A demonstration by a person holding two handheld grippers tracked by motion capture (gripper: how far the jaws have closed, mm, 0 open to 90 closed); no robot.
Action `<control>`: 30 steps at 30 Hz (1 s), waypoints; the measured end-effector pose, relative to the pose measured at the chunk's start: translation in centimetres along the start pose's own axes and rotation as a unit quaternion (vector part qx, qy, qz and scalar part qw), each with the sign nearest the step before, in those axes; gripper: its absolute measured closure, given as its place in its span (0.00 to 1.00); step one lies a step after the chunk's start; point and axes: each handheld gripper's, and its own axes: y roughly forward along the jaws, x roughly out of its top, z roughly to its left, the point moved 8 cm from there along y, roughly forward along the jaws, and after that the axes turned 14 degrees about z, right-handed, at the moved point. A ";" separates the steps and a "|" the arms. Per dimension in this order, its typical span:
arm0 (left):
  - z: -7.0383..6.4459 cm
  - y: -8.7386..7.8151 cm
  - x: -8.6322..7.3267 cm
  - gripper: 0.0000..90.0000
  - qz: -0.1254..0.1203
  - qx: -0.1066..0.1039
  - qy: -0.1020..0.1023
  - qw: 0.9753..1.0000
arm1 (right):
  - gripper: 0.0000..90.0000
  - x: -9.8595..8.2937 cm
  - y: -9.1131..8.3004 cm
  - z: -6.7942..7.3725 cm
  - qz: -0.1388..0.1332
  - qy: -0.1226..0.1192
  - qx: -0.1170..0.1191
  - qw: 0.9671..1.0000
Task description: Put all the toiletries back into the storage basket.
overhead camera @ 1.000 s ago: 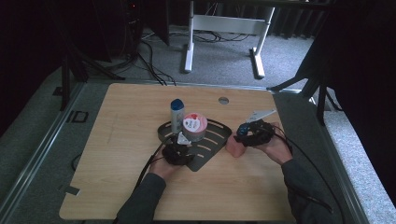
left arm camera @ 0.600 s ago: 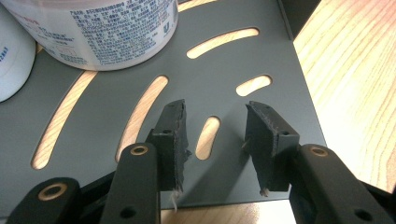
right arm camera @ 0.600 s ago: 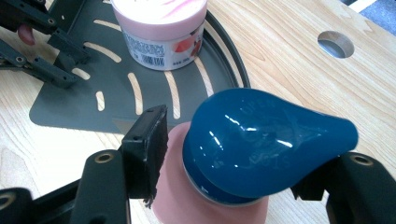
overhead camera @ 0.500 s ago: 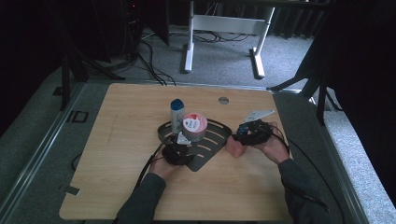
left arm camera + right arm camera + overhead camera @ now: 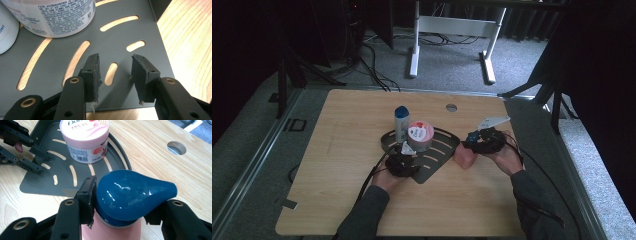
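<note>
A dark grey slotted corner tray [image 5: 439, 159] lies mid-table. On it stand a white bottle with a blue cap [image 5: 401, 122] and a pink-lidded cream jar [image 5: 420, 135]. My left gripper [image 5: 403, 161] hovers over the tray's near corner; in the left gripper view it [image 5: 115, 70] is open with nothing between its jaws, above the tray [image 5: 150, 47], with the jar [image 5: 57, 17] just ahead. My right gripper [image 5: 481, 141] is right of the tray. It [image 5: 120, 202] is shut on a pink bottle with a blue teardrop cap [image 5: 132, 192], which stands on the wood [image 5: 464, 158] beside the tray's right edge.
A round cable hole [image 5: 451, 107] sits in the wooden tabletop behind the tray. Bare wood [image 5: 342, 150] spreads to the left and front. The right gripper view takes in the jar [image 5: 85, 140], the tray [image 5: 50, 180] and the left gripper [image 5: 22, 147]. White desk legs [image 5: 414, 50] stand beyond the table.
</note>
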 end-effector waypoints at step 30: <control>0.0 0.0 0.0 0.66 0.000 0.000 0.000 1.000 | 0.59 -0.6 -0.7 1.4 0.009 -0.027 0.005 1.000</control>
